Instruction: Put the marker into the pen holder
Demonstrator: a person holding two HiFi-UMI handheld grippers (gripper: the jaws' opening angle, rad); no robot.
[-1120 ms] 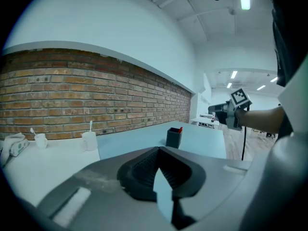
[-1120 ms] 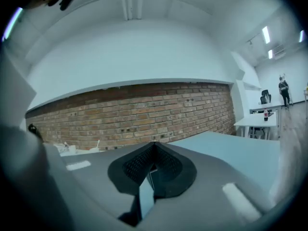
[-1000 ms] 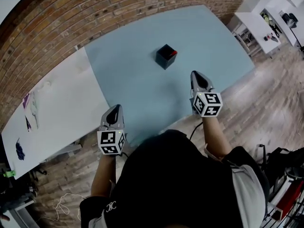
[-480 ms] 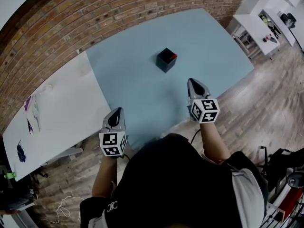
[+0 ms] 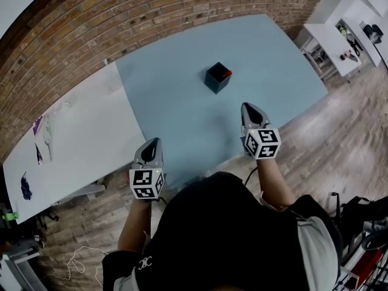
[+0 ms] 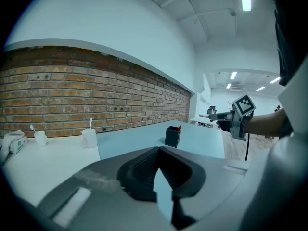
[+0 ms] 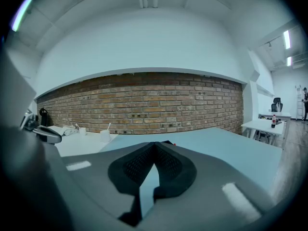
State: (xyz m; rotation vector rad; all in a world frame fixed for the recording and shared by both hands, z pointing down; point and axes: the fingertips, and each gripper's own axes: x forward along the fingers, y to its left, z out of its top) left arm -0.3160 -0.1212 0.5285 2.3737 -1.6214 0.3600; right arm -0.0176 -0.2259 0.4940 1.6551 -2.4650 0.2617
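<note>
A black cube-shaped pen holder stands on the light blue table, and a red marker tip shows at its top right edge. The same pen holder with the red tip appears in the left gripper view. My left gripper hovers at the table's near edge, jaws together and empty. My right gripper is held over the near right part of the blue table, short of the holder, shut with nothing between its jaws. The holder is almost hidden behind the right gripper's jaws in its own view.
A white table adjoins the blue one on the left, with a white cup and small items on it. A brick wall runs behind. Other white desks stand at the far right on the wooden floor.
Both grippers have drawn back toward the person, the right one pulling away from the pen holder. The holder with the marker has stayed in place.
</note>
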